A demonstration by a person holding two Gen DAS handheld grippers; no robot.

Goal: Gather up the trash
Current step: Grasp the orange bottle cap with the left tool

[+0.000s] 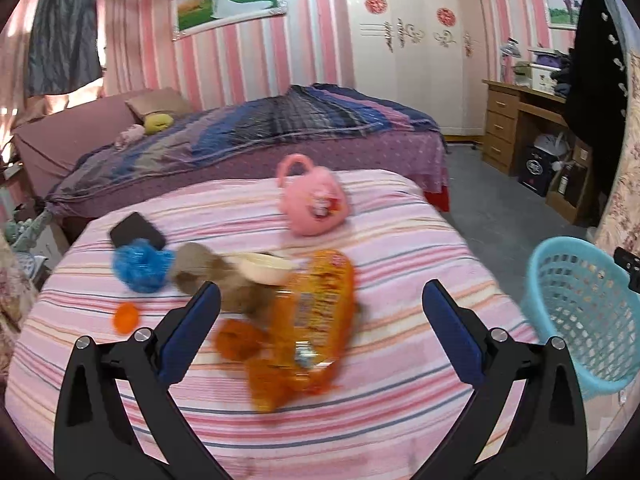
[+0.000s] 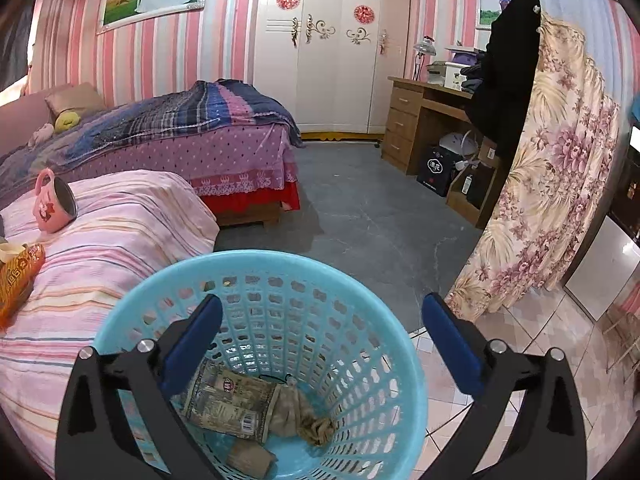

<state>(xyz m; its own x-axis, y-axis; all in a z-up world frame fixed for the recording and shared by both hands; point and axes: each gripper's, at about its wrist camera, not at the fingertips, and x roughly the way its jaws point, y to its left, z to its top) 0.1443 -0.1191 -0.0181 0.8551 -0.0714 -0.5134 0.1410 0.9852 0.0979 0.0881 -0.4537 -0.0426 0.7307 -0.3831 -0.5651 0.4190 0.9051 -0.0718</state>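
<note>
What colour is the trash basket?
Light blue. The trash basket shows best in the right wrist view.

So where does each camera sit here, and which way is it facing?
Left wrist: behind the open left claw, looking down at the striped bed and orange wrapper.
Right wrist: behind the open right claw, looking into the blue basket holding a grey wrapper.
Shared: bed, basket, orange wrapper, pink mug.

The left black plastic two-finger gripper [image 1: 320, 300] has angular cut-out arms, round silver screws at the joints and blue rubber-like finger pads [image 1: 188, 332]. The right black plastic gripper [image 2: 322, 312] looks identical.
</note>
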